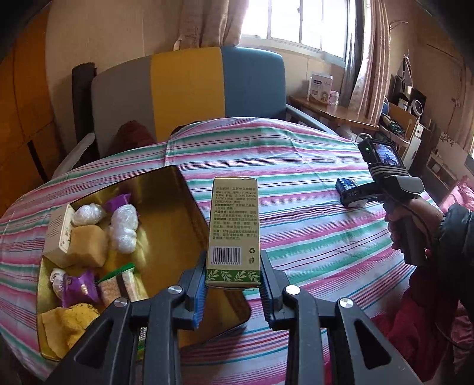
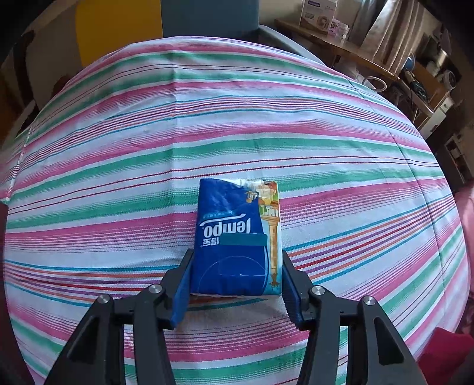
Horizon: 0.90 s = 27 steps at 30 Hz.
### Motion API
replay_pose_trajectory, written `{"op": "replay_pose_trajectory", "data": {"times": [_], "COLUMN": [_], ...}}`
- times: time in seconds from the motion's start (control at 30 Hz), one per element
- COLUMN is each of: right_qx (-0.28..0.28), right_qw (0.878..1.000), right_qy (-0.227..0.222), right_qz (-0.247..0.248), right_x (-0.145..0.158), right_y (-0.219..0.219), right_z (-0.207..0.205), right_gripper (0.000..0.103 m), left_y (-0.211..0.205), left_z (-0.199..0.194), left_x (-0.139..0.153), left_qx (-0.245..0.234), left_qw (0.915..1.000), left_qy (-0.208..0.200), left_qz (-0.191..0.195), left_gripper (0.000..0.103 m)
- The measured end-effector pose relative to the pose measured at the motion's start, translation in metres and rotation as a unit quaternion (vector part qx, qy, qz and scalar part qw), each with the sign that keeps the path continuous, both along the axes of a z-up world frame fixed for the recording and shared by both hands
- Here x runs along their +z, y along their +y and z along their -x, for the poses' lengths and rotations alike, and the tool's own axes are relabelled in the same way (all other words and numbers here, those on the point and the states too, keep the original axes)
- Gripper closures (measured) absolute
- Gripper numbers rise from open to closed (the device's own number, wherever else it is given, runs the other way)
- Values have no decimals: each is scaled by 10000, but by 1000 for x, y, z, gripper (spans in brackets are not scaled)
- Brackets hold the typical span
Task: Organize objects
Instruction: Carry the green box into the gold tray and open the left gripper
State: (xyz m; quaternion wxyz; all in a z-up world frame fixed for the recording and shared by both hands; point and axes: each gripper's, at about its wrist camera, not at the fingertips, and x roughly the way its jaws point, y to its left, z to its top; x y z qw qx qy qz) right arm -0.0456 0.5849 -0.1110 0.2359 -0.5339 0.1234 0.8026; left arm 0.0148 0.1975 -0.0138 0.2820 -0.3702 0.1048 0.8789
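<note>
Left tool point(image 1: 233, 277) clamps a tall olive carton point(image 1: 234, 231) upright, lifted above the right rim of the gold tin point(image 1: 189, 195), which sits at the desk's point(image 1: 311, 237) left edge holding wrapped snacks point(image 1: 123, 223). Right tool point(image 2: 237, 275), held by a hand point(image 1: 414, 225), brackets a blue tissue pack point(image 2: 237, 237) lying near the desk's right edge; its pads seem to touch the pack, though grip is unclear.

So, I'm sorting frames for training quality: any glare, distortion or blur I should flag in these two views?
Left wrist view: the window is blown out white, the gold tin mirrors the light, and fisheye bends the striped tablecloth; print on the green box stays sharp. Right wrist view: even light, strong barrel curve, tissue pack crisp, corners dark.
</note>
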Motion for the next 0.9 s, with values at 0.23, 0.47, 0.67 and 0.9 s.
{"op": "replay_pose_trajectory", "data": {"times": [0.23,0.47,0.67,0.9], "right_qx": [13,146,201,235], "right_qw": [10000,9996,9991,9988], "right_qy": [10,-95,-139,-176], "right_qz": [-75,-244,-333,-391], "right_x": [0,0,-1,2], "right_y": [-3,-6,-7,-19], "right_z": [1,5,7,3], "right_gripper": [49,50,50,50], "left_y": [-32,-81,-152,-175], "left_z": [6,15,29,44], "left_x": [-5,-4,1,-14], "left_qx": [293,725,1538,1667], "left_qw": [9995,9969,9870,9797], "left_qy": [-114,-182,-225,-804], "left_qz": [-73,-247,-422,-770], "left_gripper": [73,73,73,73]}}
